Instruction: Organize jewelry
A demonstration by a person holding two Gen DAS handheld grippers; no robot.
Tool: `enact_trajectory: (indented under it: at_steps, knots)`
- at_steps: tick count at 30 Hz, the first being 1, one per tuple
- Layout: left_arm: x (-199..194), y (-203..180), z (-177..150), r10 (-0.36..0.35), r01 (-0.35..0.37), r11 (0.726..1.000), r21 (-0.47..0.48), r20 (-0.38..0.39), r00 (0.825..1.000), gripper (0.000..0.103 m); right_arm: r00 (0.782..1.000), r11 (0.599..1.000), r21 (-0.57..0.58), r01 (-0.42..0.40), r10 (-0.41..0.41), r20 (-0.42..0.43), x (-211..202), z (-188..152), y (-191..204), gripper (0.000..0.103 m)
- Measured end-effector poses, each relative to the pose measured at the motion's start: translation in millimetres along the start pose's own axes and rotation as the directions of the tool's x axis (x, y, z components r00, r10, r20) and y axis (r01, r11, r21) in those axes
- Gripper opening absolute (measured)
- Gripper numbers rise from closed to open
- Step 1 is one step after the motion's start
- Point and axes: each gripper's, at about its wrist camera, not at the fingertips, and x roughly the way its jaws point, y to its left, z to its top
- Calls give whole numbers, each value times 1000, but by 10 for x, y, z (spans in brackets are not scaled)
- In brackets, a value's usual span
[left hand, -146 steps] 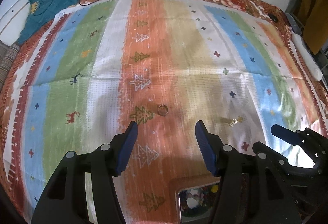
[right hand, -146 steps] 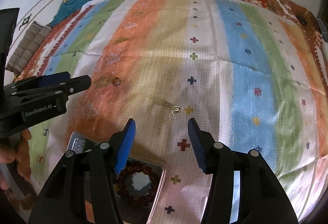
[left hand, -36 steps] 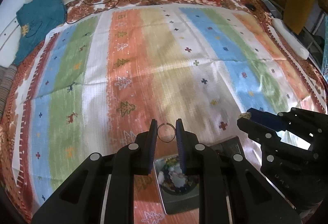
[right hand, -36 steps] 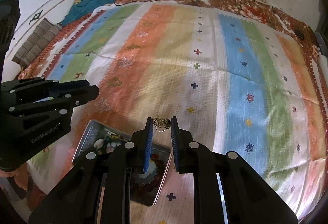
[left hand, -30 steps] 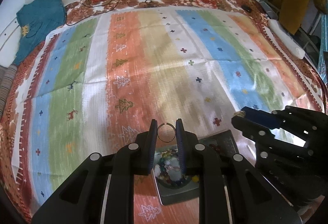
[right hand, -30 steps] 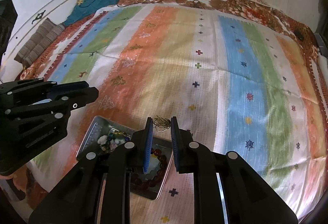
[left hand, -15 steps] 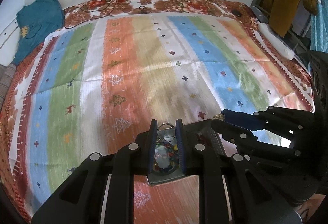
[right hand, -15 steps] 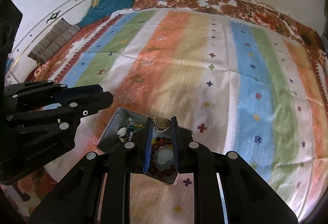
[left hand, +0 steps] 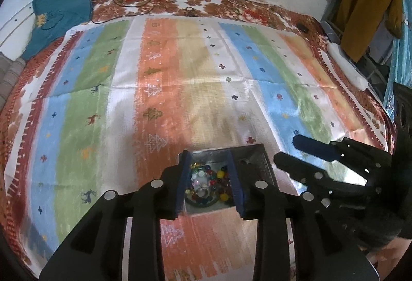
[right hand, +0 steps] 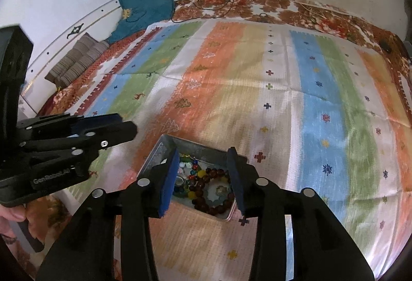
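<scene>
Both grippers hang over the metal tin (right hand: pixel 164 149), which sits on the striped bedspread (right hand: pixel 283 90) at its near edge. The left gripper (left hand: pixel 209 178) has its jaws spread with nothing between them, poised above the tin's compartment of mixed coloured beads (left hand: pixel 206 182). The right gripper (right hand: pixel 203 178) likewise has its jaws spread and empty, above the side of the tin holding the dark red bead bracelet (right hand: pixel 213 193). A small silvery ring-like piece (right hand: pixel 179 180) lies among the beads in the tin.

This looks like the drop-off step: the jaws are open over the tin and no loose jewelry shows on the bedspread beyond it. The next move probably calls for lifting both grippers clear of the tin without nudging it, then checking the bedspread around the tin for any remaining pieces.
</scene>
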Motion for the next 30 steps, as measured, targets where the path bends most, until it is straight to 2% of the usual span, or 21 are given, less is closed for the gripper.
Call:
enact_trajectory:
  at_steps: [3,7,10,15,20,27,30]
  knots:
    - [-102,10,-82,-2,2,1000,4,14,1000,40,1000,1000,6,-7,7,13,-79,-38,-11,46]
    - [-220,0,-194,-7,7,1000,15,24,1000,42,999,1000,8,-18,17,30,-190,-99,-16,53]
    - [-305,-15,-278,-2,1,1000,30,41,999,51,999,999,0,-33,33,31,-268,-159,-18,55]
    - [-442,-53,-395,-34,30,998,57,76,997,59,998,999,-39,-13,15,57,-399,-262,51,67]
    - [-589,-105,-510,-25,16,997,74,122,992,72,998,999,-50,-3,7,69,-509,-383,76,72]
    - [-706,-95,-673,11,-27,995,99,166,986,93,990,999,-35,38,-33,136,-702,-494,32,80]
    - [-707,-70,-713,9,-27,995,96,176,984,96,987,998,-38,57,-50,149,-728,-517,34,86]
